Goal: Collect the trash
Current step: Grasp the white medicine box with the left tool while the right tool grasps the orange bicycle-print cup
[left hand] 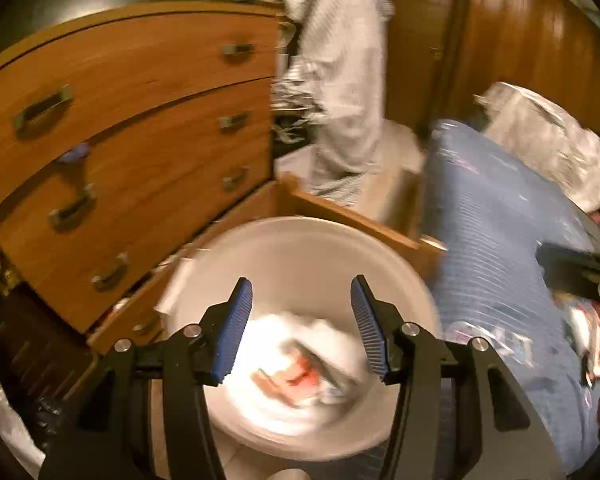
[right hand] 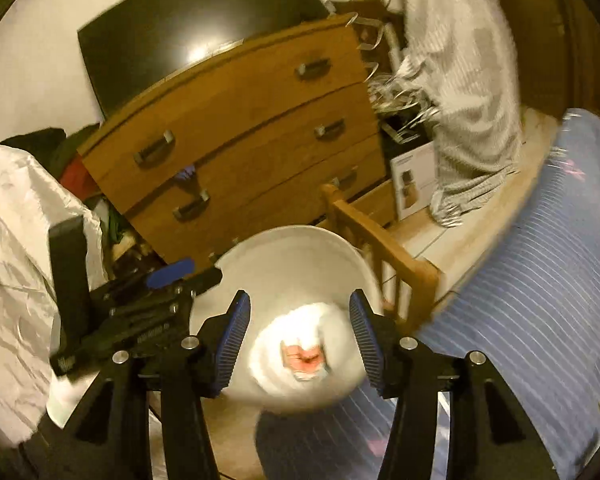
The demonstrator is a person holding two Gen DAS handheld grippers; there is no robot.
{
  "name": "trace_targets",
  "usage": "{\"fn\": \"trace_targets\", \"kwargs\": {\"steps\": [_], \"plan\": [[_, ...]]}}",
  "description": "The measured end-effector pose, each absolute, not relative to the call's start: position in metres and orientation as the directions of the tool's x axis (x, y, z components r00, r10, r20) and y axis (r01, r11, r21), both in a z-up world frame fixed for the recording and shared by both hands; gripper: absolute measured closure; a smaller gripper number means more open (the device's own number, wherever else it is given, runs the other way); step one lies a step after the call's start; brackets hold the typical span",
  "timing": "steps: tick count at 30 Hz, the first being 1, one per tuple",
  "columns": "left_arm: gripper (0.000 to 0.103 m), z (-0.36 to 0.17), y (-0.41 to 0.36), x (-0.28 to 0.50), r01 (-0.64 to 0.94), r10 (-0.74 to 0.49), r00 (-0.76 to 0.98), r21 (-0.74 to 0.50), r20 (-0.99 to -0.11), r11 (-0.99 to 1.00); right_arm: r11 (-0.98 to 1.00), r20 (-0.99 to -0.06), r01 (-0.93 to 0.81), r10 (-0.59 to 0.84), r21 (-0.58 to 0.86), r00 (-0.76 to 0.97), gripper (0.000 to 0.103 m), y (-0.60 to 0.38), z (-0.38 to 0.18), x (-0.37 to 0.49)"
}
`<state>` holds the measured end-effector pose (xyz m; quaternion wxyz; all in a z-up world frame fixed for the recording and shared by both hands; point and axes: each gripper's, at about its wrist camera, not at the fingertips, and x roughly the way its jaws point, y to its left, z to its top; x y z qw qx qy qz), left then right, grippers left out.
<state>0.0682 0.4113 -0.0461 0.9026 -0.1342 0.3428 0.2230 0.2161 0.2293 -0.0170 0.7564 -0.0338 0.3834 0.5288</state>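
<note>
A white round bin (left hand: 300, 228) stands on the floor between the drawers and the bed. Crumpled white paper with a red-printed wrapper (left hand: 300, 372) lies at its bottom. My left gripper (left hand: 301, 280) hovers over the bin's mouth, open, with nothing between its blue pads. In the right wrist view the same bin (right hand: 300, 256) and trash (right hand: 306, 356) lie below my right gripper (right hand: 299, 294), which is also open and empty. My left gripper (right hand: 172, 276) shows there at the bin's left rim. Both views are motion-blurred.
A wooden chest of drawers (right hand: 240, 120) stands behind the bin, and a wooden bed rail (right hand: 384, 248) is at its right. Blue striped bedding (right hand: 540, 280) fills the right side. A white plastic bag (right hand: 12, 260) sits at the left. A striped garment (right hand: 460, 80) hangs at the back.
</note>
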Motion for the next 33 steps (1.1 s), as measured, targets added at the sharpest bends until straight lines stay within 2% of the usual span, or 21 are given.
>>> {"fn": "trace_targets", "kwargs": {"steps": [3,6,9,11,14,17,19,24,25,26,27,33], "plan": [[0.053,-0.053,0.360,0.083,-0.388,0.231,0.695,-0.084,-0.681,0.918,0.516,-0.590,-0.785,0.768,0.341,0.249,0.050,0.137,-0.038,0.200],[0.053,-0.068,0.297,0.105,-0.248,0.108,0.707,-0.101,-0.699,0.963,0.644,-0.603,-0.704,0.699,0.299,0.384,0.050,0.030,-0.067,0.188],[0.053,-0.087,0.233,0.129,-0.128,-0.004,0.690,-0.127,-0.724,0.984,0.762,-0.623,-0.573,0.613,0.301,0.487,0.050,-0.073,-0.091,0.185],[0.053,-0.101,0.195,0.141,-0.066,-0.065,0.671,-0.147,-0.739,0.987,0.850,-0.625,-0.428,0.520,0.308,0.583,0.050,-0.154,-0.102,0.191],[0.053,-0.115,0.131,0.160,0.034,-0.154,0.639,-0.172,-0.753,0.984,0.905,-0.650,-0.272,0.424,0.326,0.631,0.050,-0.224,-0.119,0.210],[0.053,-0.122,0.089,0.172,0.094,-0.201,0.621,-0.183,-0.758,0.979,0.902,-0.682,-0.241,0.429,0.359,0.593,0.049,-0.249,-0.137,0.234],[0.053,-0.126,0.066,0.182,0.114,-0.217,0.609,-0.186,-0.763,0.976,0.891,-0.695,-0.242,0.451,0.383,0.560,0.044,-0.251,-0.147,0.247],[0.054,-0.132,0.039,0.201,0.122,-0.234,0.590,-0.201,-0.772,0.972,0.908,-0.718,-0.247,0.418,0.337,0.557,0.042,-0.236,-0.158,0.269],[0.054,-0.133,0.036,0.204,0.123,-0.239,0.587,-0.206,-0.774,0.971,0.911,-0.720,-0.248,0.413,0.330,0.557,0.045,-0.232,-0.157,0.269],[0.054,-0.134,0.032,0.207,0.126,-0.244,0.583,-0.210,-0.775,0.970,0.914,-0.721,-0.249,0.405,0.319,0.562,0.060,-0.236,-0.157,0.268],[0.054,-0.135,0.029,0.209,0.129,-0.248,0.581,-0.214,-0.775,0.968,0.912,-0.721,-0.256,0.411,0.322,0.558,0.065,-0.225,-0.158,0.272],[0.053,-0.142,0.004,0.230,0.161,-0.300,0.558,-0.253,-0.774,0.954,0.896,-0.670,-0.289,0.444,0.337,0.595,0.067,-0.253,-0.135,0.237]]}}
